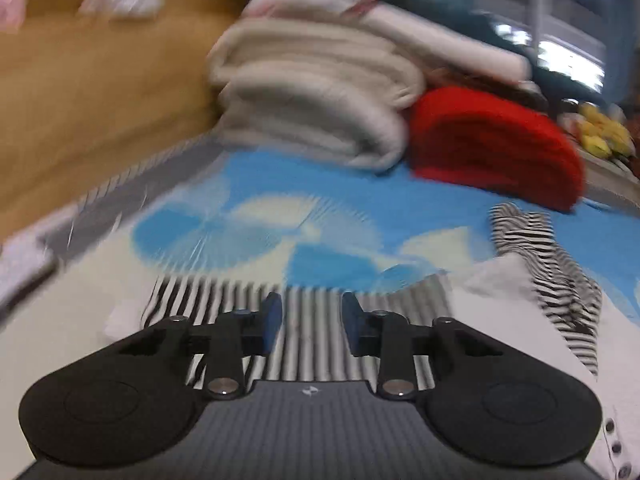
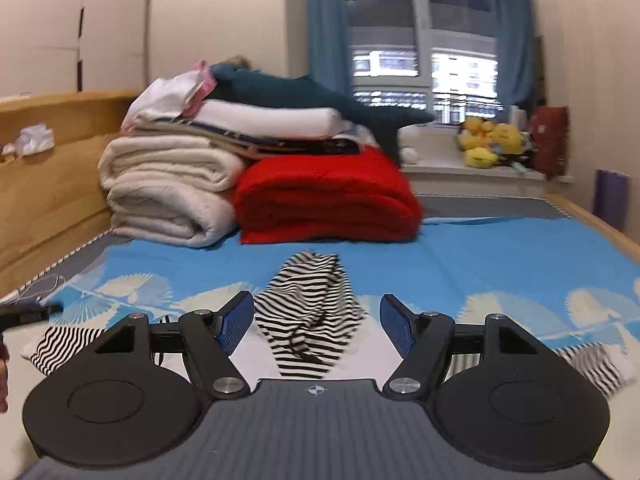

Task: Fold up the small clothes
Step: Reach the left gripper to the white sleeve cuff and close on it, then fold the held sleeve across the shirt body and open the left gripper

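A small black-and-white striped garment lies crumpled on the blue patterned bedsheet. More of its striped cloth spreads to the lower left and lower right. My right gripper hovers above it with its jaws wide apart and nothing between the blue pads. In the blurred left wrist view, my left gripper hangs over a flat striped panel, jaws narrow but apart, gripping nothing. A striped sleeve and white fabric with buttons lie to its right.
At the head of the bed stands a stack of folded white blankets beside a folded red blanket, with a dark teal plush on top. A wooden headboard runs along the left. Yellow plush toys sit on the windowsill.
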Demonstrator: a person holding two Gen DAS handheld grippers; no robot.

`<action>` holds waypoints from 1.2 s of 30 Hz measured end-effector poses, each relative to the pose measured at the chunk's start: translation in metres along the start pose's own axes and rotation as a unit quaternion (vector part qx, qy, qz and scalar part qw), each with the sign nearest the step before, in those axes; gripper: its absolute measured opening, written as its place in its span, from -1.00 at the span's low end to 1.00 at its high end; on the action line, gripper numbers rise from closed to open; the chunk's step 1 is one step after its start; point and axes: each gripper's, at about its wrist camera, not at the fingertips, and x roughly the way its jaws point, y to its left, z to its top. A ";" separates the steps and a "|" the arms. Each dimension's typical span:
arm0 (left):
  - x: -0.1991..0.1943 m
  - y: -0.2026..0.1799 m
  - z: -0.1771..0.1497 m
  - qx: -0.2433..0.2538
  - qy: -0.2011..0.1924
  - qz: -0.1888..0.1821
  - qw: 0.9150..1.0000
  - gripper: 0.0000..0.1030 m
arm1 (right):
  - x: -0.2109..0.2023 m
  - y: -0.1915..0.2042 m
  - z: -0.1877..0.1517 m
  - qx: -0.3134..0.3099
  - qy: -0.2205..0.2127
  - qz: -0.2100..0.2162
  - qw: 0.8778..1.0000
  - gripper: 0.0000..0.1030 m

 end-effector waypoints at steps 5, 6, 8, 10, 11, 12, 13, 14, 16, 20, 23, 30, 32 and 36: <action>0.046 0.060 -0.001 -0.073 0.052 0.052 0.995 -0.33 | 0.047 0.008 -0.015 -0.024 0.014 0.006 1.000 0.37; 0.052 0.074 -0.003 -0.101 0.065 0.053 0.991 -0.33 | 0.054 0.011 -0.020 -0.022 0.029 -0.001 0.999 0.37; 0.068 0.104 -0.007 -0.153 0.091 0.056 0.982 -0.33 | 0.069 0.008 -0.027 0.003 0.062 -0.001 0.998 0.34; 0.082 0.133 -0.013 -0.193 0.113 0.061 0.973 -0.32 | 0.081 0.006 -0.031 0.020 0.085 0.008 0.996 0.16; 0.081 0.146 -0.020 -0.211 0.122 0.065 0.968 -0.31 | 0.085 0.006 -0.032 0.023 0.091 0.006 0.996 -0.01; 0.079 0.156 -0.024 -0.229 0.131 0.070 0.962 -0.31 | 0.088 0.006 -0.034 0.026 0.094 0.006 0.995 -0.17; 0.085 0.166 -0.027 -0.252 0.140 0.072 0.955 -0.31 | 0.092 0.005 -0.035 0.028 0.098 0.009 0.995 -0.29; 0.088 0.177 -0.029 -0.274 0.145 0.069 0.948 -0.31 | 0.097 0.003 -0.035 0.032 0.103 0.011 0.994 -0.50; 0.090 0.185 -0.031 -0.301 0.147 0.061 0.940 -0.33 | 0.103 -0.001 -0.037 0.043 0.115 0.006 0.992 -0.56; 0.084 0.172 -0.019 -0.281 0.134 0.078 0.947 -0.91 | 0.105 -0.008 -0.040 0.052 0.129 -0.002 0.990 -0.56; 0.067 0.146 -0.003 -0.257 0.101 0.098 0.956 -0.93 | 0.101 -0.013 -0.039 0.050 0.130 -0.005 0.990 -0.56; 0.014 0.052 0.030 -0.189 0.040 0.020 0.981 -0.93 | 0.089 -0.032 -0.043 0.060 0.135 -0.024 0.989 -0.73; 0.001 0.027 0.029 -0.153 0.030 0.006 0.988 -0.93 | 0.087 -0.036 -0.047 0.070 0.144 -0.026 0.987 -0.80; -0.008 -0.019 0.022 -0.103 0.027 0.001 0.994 -0.93 | 0.084 -0.036 -0.052 0.076 0.153 -0.026 0.985 -0.80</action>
